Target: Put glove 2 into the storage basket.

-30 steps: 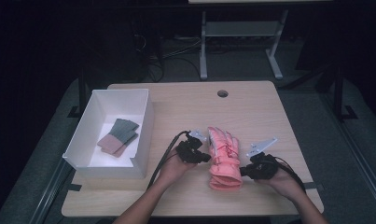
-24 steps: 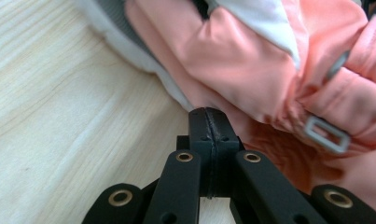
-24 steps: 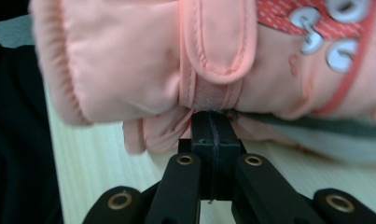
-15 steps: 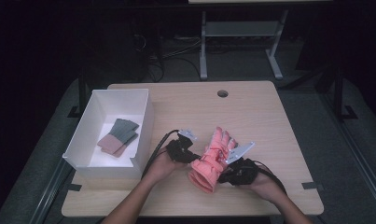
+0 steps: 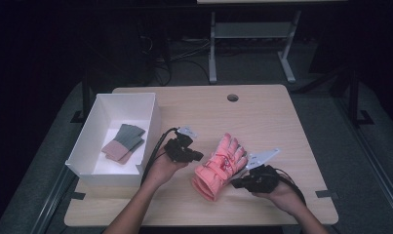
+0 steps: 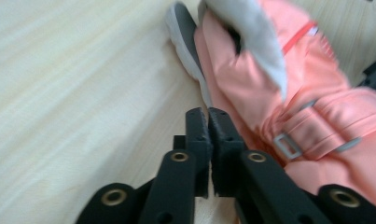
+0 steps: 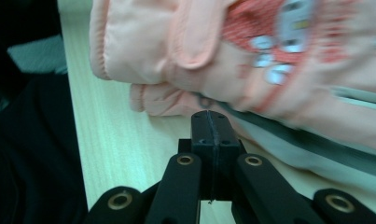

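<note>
A pair of pink gloves [image 5: 219,165] with grey palms lies slanted on the wooden table, fingers toward the far right. In the left gripper view the gloves [image 6: 279,93] are just right of my left gripper [image 6: 208,112]. Its jaws have just been opening and stand a crack apart with nothing between them. From the high view, the left gripper [image 5: 198,157] hangs a little left of the gloves. My right gripper [image 5: 235,184] meets their near right edge. Its tips [image 7: 208,114] are pressed together at the grey rim of the gloves [image 7: 251,60].
A white open box [image 5: 87,146] stands at the table's left and holds a folded green and pink item [image 5: 123,142]. A round cable hole [image 5: 232,97] sits near the far edge. Bare wood [image 5: 267,122] lies beyond the gloves. Past the table is a dark floor with a metal stand.
The gloves have swung from pointing straight away to slanting right, moving with the right gripper. The left gripper has come off their left side and lifted away, and its jaws have parted slightly.
</note>
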A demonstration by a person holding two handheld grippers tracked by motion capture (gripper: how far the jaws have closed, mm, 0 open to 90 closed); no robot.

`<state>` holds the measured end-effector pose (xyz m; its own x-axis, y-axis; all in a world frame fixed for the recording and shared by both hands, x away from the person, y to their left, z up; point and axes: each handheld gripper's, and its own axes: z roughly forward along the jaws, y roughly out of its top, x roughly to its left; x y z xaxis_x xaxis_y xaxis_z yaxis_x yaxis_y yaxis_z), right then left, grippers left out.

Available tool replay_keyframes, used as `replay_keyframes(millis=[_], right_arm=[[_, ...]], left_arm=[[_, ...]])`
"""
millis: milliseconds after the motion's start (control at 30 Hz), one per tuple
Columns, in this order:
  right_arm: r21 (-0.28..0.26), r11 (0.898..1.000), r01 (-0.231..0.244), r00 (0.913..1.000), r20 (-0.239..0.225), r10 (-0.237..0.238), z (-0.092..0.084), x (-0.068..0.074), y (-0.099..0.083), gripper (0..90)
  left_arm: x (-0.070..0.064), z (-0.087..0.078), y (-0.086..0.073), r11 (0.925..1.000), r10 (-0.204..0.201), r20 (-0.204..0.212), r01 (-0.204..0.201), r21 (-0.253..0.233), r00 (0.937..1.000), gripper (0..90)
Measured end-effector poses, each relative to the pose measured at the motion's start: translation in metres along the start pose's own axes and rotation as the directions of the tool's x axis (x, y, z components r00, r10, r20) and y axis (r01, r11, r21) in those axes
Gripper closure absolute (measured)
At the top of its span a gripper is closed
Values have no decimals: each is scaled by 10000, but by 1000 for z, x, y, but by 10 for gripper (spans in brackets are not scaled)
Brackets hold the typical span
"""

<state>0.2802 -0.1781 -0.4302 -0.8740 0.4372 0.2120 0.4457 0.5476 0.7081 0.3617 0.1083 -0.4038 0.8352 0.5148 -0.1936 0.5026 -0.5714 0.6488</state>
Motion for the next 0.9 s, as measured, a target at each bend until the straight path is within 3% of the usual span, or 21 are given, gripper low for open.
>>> replay_keyframes(millis=[100,233,300,400,500,633,900], right_arm=[[-344,9992,-214,9993,307,225,-12,-5,-2,900],[-684,9972,-310,9978,555,349,-20,-10,-2,900],[-766,9964,-360,9970,662,412,-21,-10,-2,900],[-831,9957,-399,9961,751,462,-23,-11,-2,900],[-849,9955,-414,9957,797,482,-24,-11,-2,900],[-849,9952,-494,9943,896,570,-26,-13,-3,900],[-840,9951,-530,9936,950,609,-26,-16,-5,900]], left_arm=[[-4,-9,8,9994,-103,102,107,-337,9999,757],[-9,-13,19,9983,119,466,-92,-575,9988,574],[-11,-10,25,9986,186,776,-146,-516,9968,467],[-15,-3,32,9987,412,910,-383,-336,9950,329],[-16,8,37,9994,358,1149,-352,-77,9927,214],[-15,22,40,9994,318,1316,-336,116,9908,158],[-18,51,36,9961,217,1506,-343,816,9884,142]])
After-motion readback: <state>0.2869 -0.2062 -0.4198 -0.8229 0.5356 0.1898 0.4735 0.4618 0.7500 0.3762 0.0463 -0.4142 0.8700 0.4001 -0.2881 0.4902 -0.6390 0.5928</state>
